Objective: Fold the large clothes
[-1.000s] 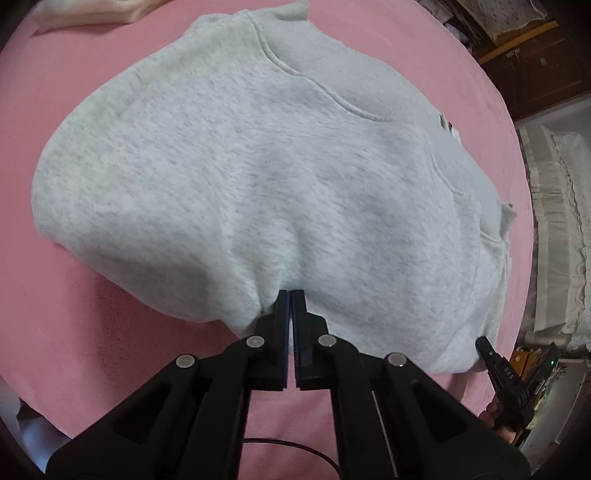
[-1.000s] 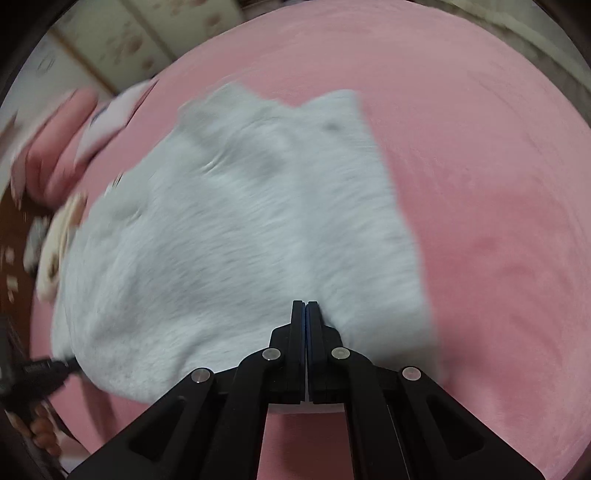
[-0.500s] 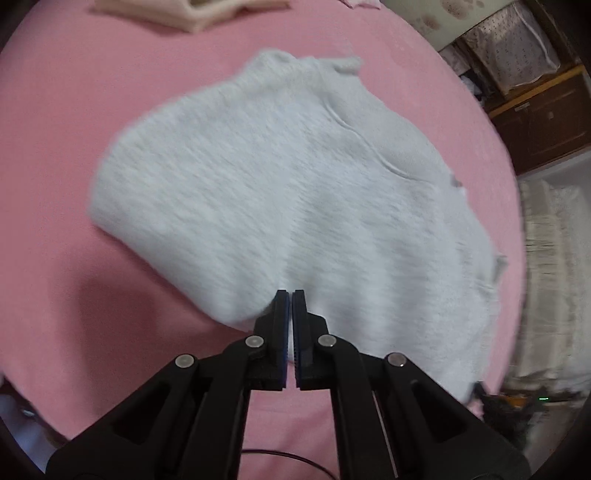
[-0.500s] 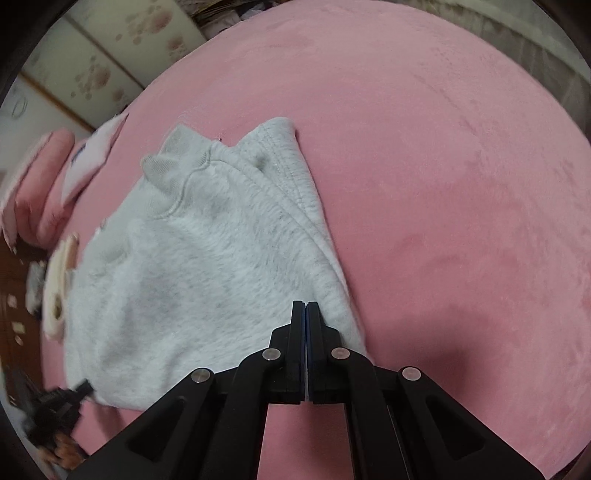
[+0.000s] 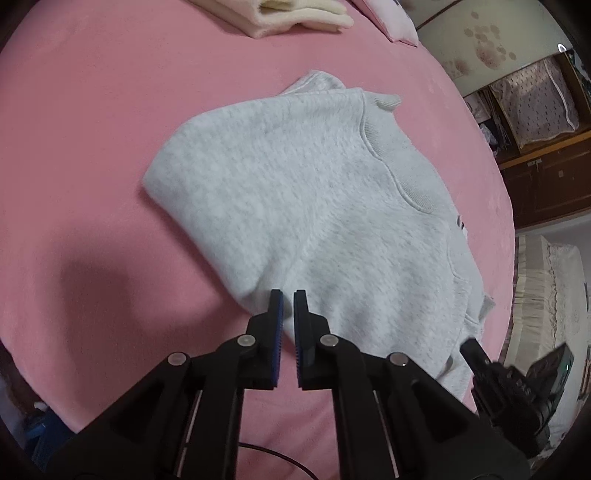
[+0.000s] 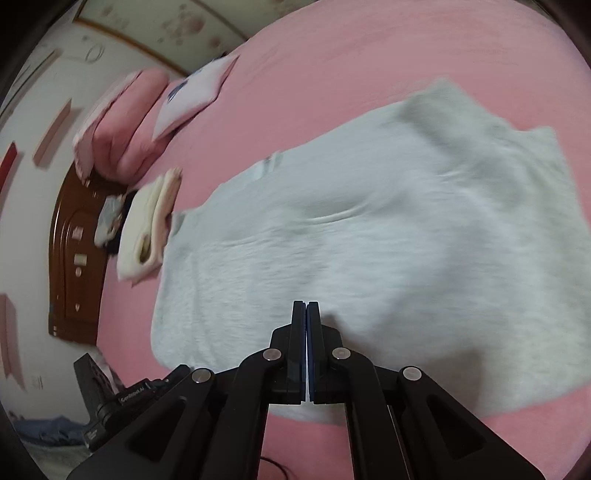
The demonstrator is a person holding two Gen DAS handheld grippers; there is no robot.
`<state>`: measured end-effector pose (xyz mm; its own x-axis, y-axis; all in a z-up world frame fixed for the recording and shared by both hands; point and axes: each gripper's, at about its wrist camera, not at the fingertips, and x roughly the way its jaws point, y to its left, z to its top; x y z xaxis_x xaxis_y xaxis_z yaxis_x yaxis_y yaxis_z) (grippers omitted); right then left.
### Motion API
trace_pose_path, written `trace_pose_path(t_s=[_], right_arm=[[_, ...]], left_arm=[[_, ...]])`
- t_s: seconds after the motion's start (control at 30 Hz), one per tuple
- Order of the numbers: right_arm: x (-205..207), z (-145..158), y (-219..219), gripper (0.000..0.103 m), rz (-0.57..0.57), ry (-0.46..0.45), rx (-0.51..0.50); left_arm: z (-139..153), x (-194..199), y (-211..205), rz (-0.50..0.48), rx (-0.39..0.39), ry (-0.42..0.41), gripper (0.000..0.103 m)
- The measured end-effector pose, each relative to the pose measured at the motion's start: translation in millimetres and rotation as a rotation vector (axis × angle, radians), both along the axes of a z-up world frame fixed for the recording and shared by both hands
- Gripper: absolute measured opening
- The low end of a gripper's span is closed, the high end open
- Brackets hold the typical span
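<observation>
— On the pink bed cover (image 5: 92, 129), where is the garment found?

— A grey sweatshirt (image 5: 314, 221) is seen lying folded over, its neckband turned toward the far side, with a cream folded stack (image 5: 295, 18) well apart near the head of the bed.

— How are the tools set?

— The left gripper (image 5: 288, 295) is parted by a narrow gap at the near folded edge; no cloth is seen between its pads. The right gripper (image 6: 306, 306) is pressed together at the near hem, though whether fabric is pinched cannot be told through the blur.

— Which step is judged to be in hand?

— A fold appears just laid and released. A fresh grip on an edge would be called for next, so another fold can be made.
</observation>
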<state>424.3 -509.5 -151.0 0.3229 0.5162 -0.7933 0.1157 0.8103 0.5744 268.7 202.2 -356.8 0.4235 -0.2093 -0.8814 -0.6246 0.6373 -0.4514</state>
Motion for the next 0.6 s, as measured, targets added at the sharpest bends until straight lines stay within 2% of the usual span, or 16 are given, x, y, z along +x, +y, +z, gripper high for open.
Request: trace_pose_path(t_s=[0.03,0.1,0.27,0.3,0.37,0.53,0.6], right_arm=[[8.6,-1.6,10.8,0.0,0.015,0.004,-0.008],[15.4,-3.0,28.5,0.0,0.041,0.025,-0.069],[25.0,-5.0,43.5,0.0,0.043,0.08,-0.116],[29.5,-7.6,47.0,0.0,0.051,0.095,-0.12],[55.6,-25.2,72.8,0.0,0.075,0.122,-0.134],[102.0,-71.1,132.4,0.0,0.232,0.178,-0.262],[118.3,-83.6,144.7,0.0,0.267,0.232,-0.287]], left_arm=[[0.3,5.1,-5.6,0.008,-0.002,0.016,0.01],[-0.8,-7.7,-3.2,0.035,-0.022,0.033,0.023],[-4.9,-33.0,6.5,0.083,-0.061,0.036,0.036],[-6.4,-36.1,8.6,0.092,-0.067,0.037,0.042],[-11.6,-42.2,13.1,0.119,-0.096,0.035,0.051],[-17.3,-45.9,17.8,0.146,-0.131,0.015,0.057],[-16.0,-44.0,19.5,0.149,-0.154,-0.011,0.068]])
